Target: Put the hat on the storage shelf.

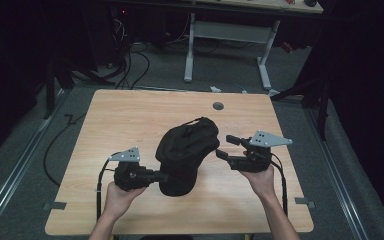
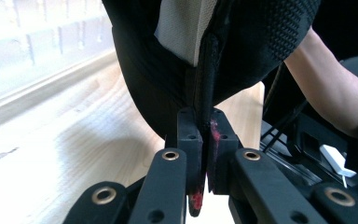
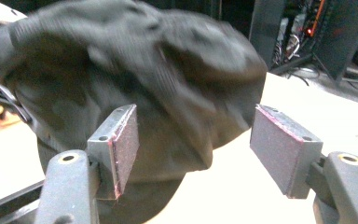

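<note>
A black cap point(image 1: 187, 145) is lifted off the middle of the wooden table point(image 1: 130, 115), crown toward the far side and brim hanging down toward me. My left gripper point(image 1: 162, 176) is shut on the cap's lower left edge. In the left gripper view, the left gripper point(image 2: 204, 126) pinches a thin black fabric edge of the cap point(image 2: 256, 42), whose pale lining shows above. My right gripper point(image 1: 225, 146) stands open just right of the cap. In the right gripper view, the right gripper point(image 3: 203, 144) has its pads wide apart, with the blurred cap point(image 3: 135, 60) just beyond them and untouched.
A round grommet hole point(image 1: 218, 106) sits near the table's far edge. Beyond the table stand a white desk frame point(image 1: 190, 50) and loose cables on the floor point(image 1: 130, 65). The person's right forearm point(image 2: 326, 84) shows behind the cap in the left gripper view.
</note>
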Motion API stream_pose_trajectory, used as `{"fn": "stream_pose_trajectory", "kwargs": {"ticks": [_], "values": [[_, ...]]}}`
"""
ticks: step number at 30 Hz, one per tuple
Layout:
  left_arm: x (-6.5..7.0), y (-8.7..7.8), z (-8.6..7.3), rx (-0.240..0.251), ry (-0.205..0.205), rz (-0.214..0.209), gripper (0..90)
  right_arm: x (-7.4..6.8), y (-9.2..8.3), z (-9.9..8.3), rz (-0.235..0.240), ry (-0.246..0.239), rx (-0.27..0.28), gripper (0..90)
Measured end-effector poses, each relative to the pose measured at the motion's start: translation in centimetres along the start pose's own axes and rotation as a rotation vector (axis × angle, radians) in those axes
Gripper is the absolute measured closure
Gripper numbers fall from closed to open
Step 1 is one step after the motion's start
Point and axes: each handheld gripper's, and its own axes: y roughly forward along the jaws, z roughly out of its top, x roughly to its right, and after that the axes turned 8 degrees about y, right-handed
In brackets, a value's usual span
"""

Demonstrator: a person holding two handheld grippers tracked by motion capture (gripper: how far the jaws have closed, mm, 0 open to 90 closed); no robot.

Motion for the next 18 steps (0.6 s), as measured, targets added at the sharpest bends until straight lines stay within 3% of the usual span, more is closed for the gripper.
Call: {"fn": "stream_pose_trajectory", "kwargs": {"ticks": [8,15,18], "values": [[-0.1,-0.5,0.1,0.025,-0.010,0.055,86.2,1.3,-0.1,-2.9,-0.083,0.057,-0.069,34.0],[-0.2,-1.2,0.3,0.069,-0.014,0.119,86.1,2.2,0.4,-6.8,-0.307,0.064,-0.174,39.9],[-0.1,-1.5,0.4,0.072,-0.008,0.160,86.1,3.0,0.6,-8.5,-0.372,0.112,-0.211,39.7]]}}
